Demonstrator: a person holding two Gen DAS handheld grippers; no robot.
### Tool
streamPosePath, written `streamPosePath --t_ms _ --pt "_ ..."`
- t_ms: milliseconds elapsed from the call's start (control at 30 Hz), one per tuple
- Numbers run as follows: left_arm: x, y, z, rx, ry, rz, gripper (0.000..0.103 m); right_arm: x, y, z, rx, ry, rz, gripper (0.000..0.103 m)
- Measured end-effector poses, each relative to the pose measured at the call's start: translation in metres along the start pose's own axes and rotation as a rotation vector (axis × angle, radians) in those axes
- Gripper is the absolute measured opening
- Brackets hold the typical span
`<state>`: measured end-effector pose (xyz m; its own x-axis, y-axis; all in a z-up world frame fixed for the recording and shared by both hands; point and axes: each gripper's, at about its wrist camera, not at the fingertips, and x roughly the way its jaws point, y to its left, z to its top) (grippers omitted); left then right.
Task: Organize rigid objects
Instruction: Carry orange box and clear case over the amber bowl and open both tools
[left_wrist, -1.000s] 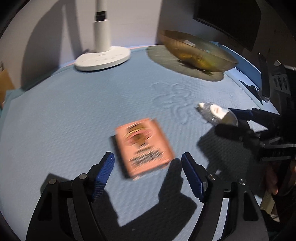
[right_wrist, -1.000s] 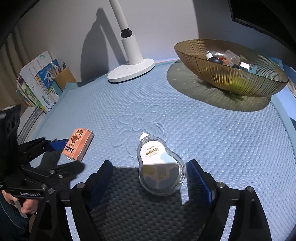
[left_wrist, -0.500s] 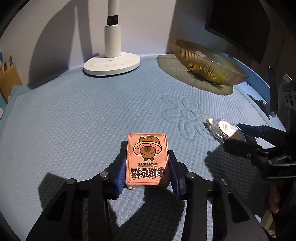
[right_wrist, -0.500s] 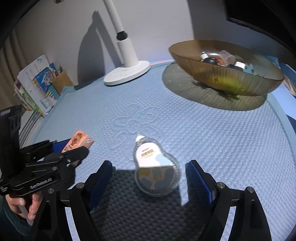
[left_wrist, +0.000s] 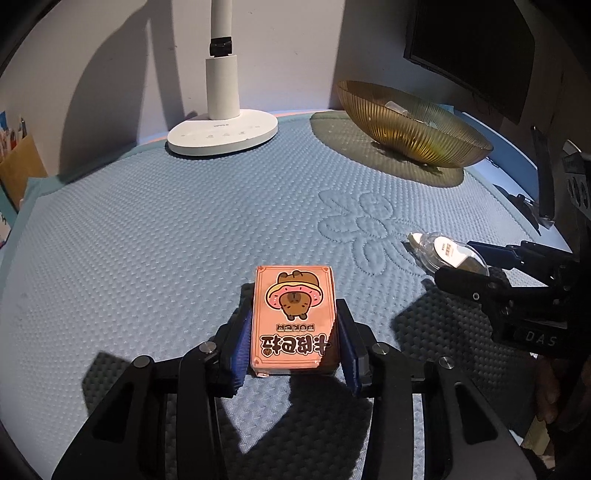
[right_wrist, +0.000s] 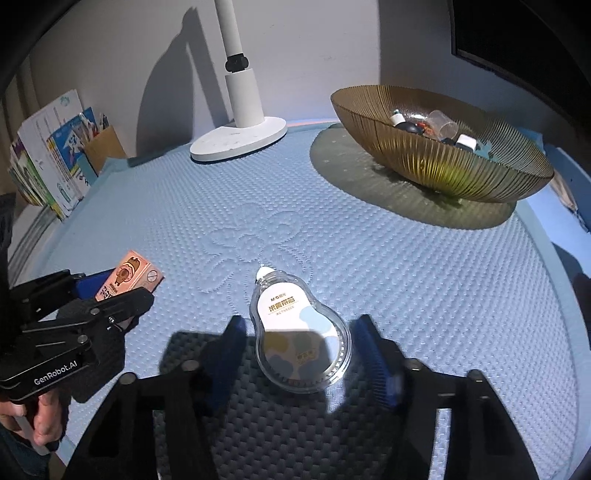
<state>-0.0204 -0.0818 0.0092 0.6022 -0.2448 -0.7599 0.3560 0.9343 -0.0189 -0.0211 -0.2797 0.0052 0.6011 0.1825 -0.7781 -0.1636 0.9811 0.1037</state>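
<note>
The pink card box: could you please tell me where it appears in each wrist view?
Left wrist view: pink card box at lower centre, between the left gripper pads.
Right wrist view: pink card box at far left.
Shared landmark: amber bowl, upper right.

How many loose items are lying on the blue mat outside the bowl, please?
2: the pink card box in the left gripper, and the correction tape between the right gripper's fingers.

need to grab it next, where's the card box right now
In the left wrist view, the card box sits low centre on the blue mat, clamped in the left tool.
</note>
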Motion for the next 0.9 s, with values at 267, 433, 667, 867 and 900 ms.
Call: streamPosePath --t_ms 267,433,667,867,900 --pt "-0.003 -0.002 0.005 -0.001 0.006 0.005 0.038 -0.015 0.025 -0.013 -0.093 0.018 0.123 0.048" --pt "-0.02 -0.013 0.049 0.021 -0.069 -0.029 0.038 -0.058 -0.008 0.022 -0.073 -0.094 0.073 0.049" --pt "-0.033 -0.059 0.156 0.088 -0.223 -0.088 0.038 -0.111 -0.117 0.111 0.123 -0.232 -0.241 0.049" --pt "0.015 -0.099 0.215 0.061 -0.189 -0.175 0.038 -0.089 -0.19 0.145 0.303 -0.169 -0.284 0.049" --pt "0.027 -0.104 0.217 0.054 -0.167 -0.186 0.038 -0.08 -0.195 0.145 0.316 -0.143 -0.282 0.049"
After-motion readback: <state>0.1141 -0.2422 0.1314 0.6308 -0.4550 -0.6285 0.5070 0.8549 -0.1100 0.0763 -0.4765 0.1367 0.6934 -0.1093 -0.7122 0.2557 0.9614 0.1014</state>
